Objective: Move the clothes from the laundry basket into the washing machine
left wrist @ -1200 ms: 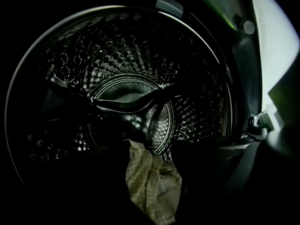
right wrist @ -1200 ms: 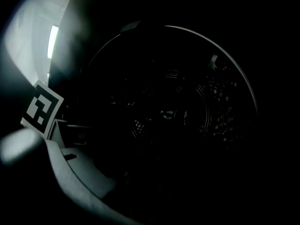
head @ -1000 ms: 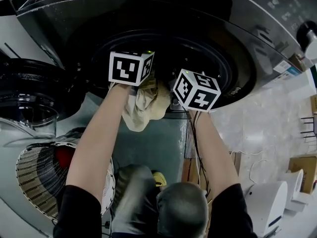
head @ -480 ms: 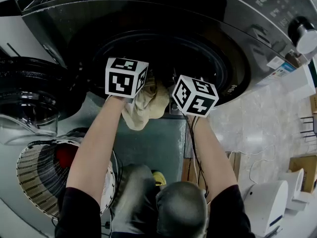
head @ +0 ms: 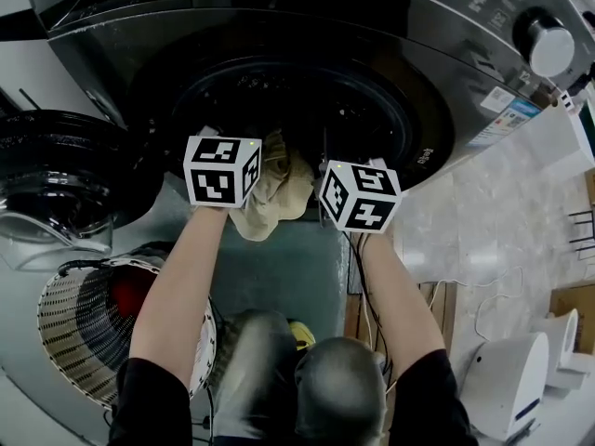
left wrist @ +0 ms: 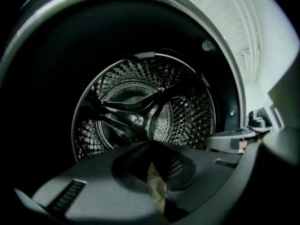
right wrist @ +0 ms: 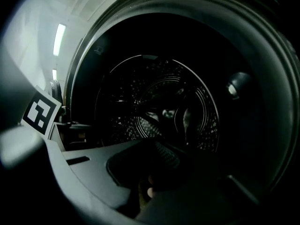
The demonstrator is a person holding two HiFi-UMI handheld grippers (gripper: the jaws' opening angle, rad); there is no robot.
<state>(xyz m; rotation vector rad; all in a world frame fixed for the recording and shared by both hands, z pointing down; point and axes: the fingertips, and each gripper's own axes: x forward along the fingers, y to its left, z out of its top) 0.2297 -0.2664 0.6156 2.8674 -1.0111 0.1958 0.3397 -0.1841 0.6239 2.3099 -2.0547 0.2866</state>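
Perforated drum ahead; left gripper just pinched crumpled cloth, right gripper just shut.

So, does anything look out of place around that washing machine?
Only the beige cloth: it droops over the door rim of the washer, not inside the drum. Nothing looks spilled or broken.
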